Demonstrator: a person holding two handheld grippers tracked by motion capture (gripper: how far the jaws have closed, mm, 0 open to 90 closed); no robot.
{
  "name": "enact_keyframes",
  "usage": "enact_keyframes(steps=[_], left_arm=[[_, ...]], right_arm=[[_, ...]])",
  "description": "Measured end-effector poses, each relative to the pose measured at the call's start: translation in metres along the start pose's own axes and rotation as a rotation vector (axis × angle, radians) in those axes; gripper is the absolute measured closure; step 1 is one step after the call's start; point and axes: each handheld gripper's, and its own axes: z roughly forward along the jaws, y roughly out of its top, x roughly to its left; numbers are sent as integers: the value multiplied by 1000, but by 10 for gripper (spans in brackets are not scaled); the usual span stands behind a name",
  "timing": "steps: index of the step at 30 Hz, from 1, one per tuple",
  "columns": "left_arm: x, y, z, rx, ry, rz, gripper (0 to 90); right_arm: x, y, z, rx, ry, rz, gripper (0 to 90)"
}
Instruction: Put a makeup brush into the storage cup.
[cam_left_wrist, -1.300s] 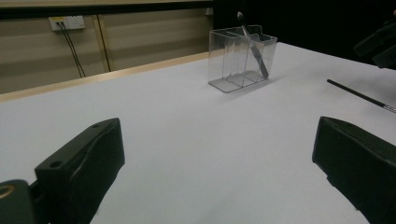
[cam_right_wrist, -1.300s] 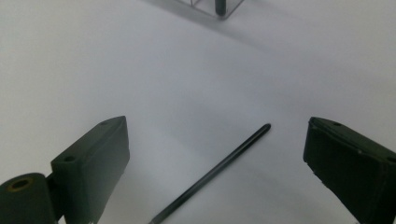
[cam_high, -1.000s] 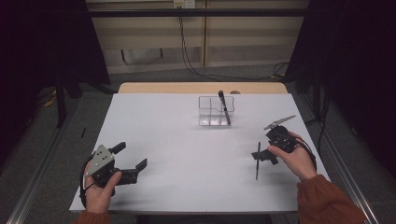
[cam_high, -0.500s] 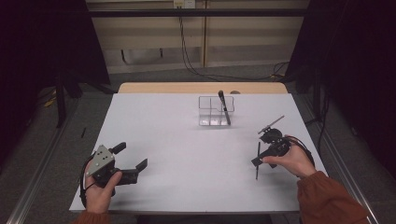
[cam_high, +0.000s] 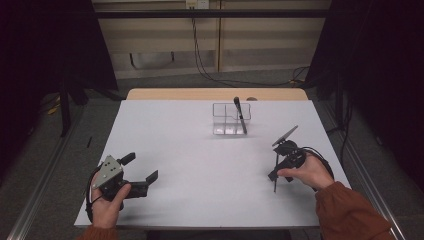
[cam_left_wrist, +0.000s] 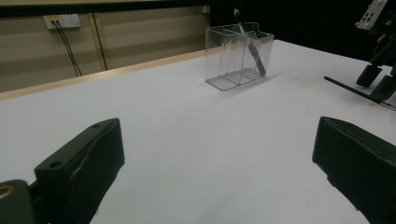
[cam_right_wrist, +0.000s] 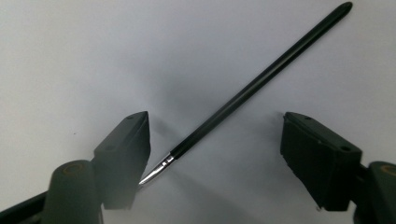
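A thin black stick with a silver tip (cam_right_wrist: 252, 88) lies flat on the white table (cam_high: 200, 150). My right gripper (cam_right_wrist: 215, 158) points down over it. Its jaws have just been closing, and the stick lies between them with gaps on both sides; the silver tip lies close to one jaw. From above, the right gripper (cam_high: 276, 167) is at the table's right with the stick (cam_high: 275, 186) poking out toward the front edge. My left gripper (cam_high: 140, 167) rests open and empty at the front left. A clear divided holder (cam_high: 231, 119) holds a black pen (cam_high: 240, 114) leaning upright.
In the left gripper view, the clear holder (cam_left_wrist: 238, 56) stands ahead and the right gripper (cam_left_wrist: 378, 79) is at the far right. A wooden strip (cam_high: 215, 94) borders the table's far edge, with cables (cam_high: 200, 55) on the wall behind.
My right gripper has shifted left and down over the stick, and its jaws have narrowed. The stick lies where it was. My left gripper has stayed put.
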Motion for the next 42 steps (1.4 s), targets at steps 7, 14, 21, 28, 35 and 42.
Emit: enact_keyframes(steps=[7,14,21,28,35,42], left_arm=[[0,0,0,-1,-1,0,23],[-1,0,0,-2,-2,1,22],[-1,0,0,-3,-1,4,23],[-1,0,0,-3,-1,5,23],[-1,0,0,-2,-1,1,23],[-1,0,0,0,-3,4,23]], right_arm=[[6,2,5,15,-57,-11,330],[13,2,7,28,-112,-33,377],[20,5,5,52,-102,-52,539],[20,7,5,62,-90,-40,628],[13,7,4,60,-76,-23,740],[11,8,4,72,-65,-64,755]])
